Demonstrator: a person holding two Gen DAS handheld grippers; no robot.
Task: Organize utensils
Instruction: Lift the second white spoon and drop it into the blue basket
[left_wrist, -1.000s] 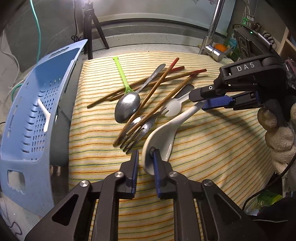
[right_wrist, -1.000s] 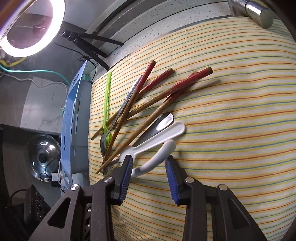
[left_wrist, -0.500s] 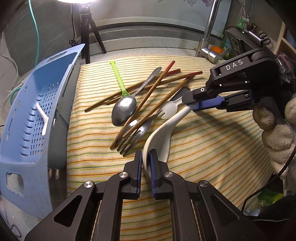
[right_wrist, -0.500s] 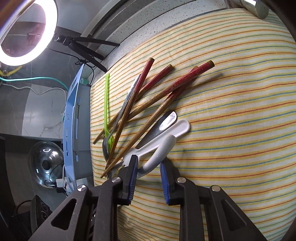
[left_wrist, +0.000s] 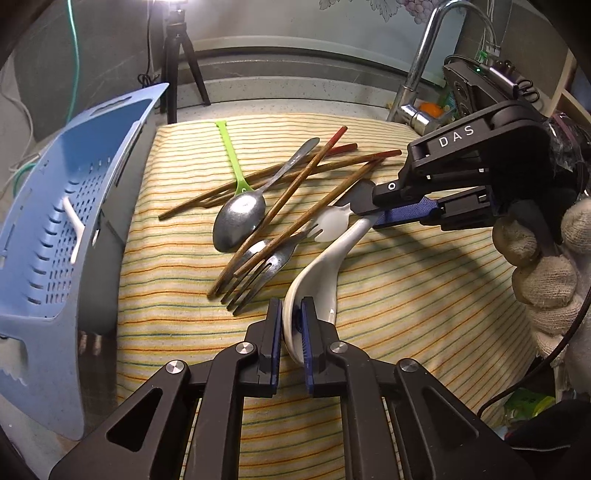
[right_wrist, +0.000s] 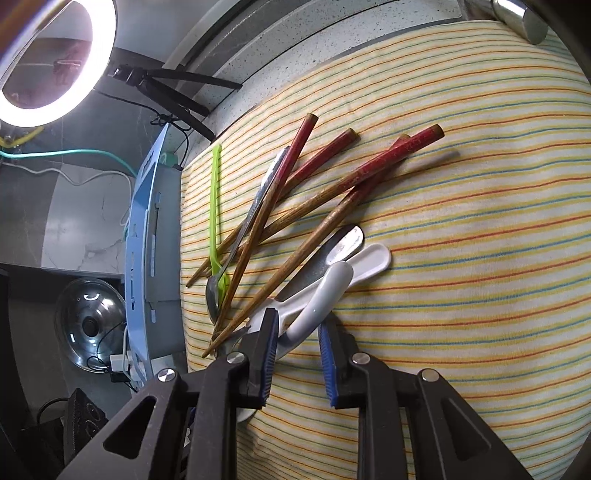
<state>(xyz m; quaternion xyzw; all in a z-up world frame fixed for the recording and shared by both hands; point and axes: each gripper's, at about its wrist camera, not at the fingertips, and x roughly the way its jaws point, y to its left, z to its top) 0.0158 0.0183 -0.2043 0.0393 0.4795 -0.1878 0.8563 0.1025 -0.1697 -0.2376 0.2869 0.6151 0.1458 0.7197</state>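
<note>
A white ceramic soup spoon (left_wrist: 325, 266) lies on the striped cloth (left_wrist: 406, 295). My left gripper (left_wrist: 290, 321) is shut on its bowl rim. My right gripper (right_wrist: 297, 332) straddles the spoon's handle (right_wrist: 325, 295) with a gap on each side, still open; it also shows in the left wrist view (left_wrist: 373, 218). Beside the spoon lie a white plastic spork (left_wrist: 332, 221), two metal forks (left_wrist: 258, 266), a metal spoon (left_wrist: 240, 221), a green plastic utensil (left_wrist: 231, 155) and several red-tipped wooden chopsticks (left_wrist: 295, 192).
A blue perforated basket (left_wrist: 55, 229) stands tilted at the cloth's left edge. A tap (left_wrist: 417, 107) and a tripod (left_wrist: 177, 62) stand behind the cloth. A ring light (right_wrist: 48, 59) and a glass pot lid (right_wrist: 88, 325) show on the left in the right wrist view.
My left gripper has closed onto the white spoon's bowl. My right gripper has narrowed around the spoon's handle and moved in along it.
</note>
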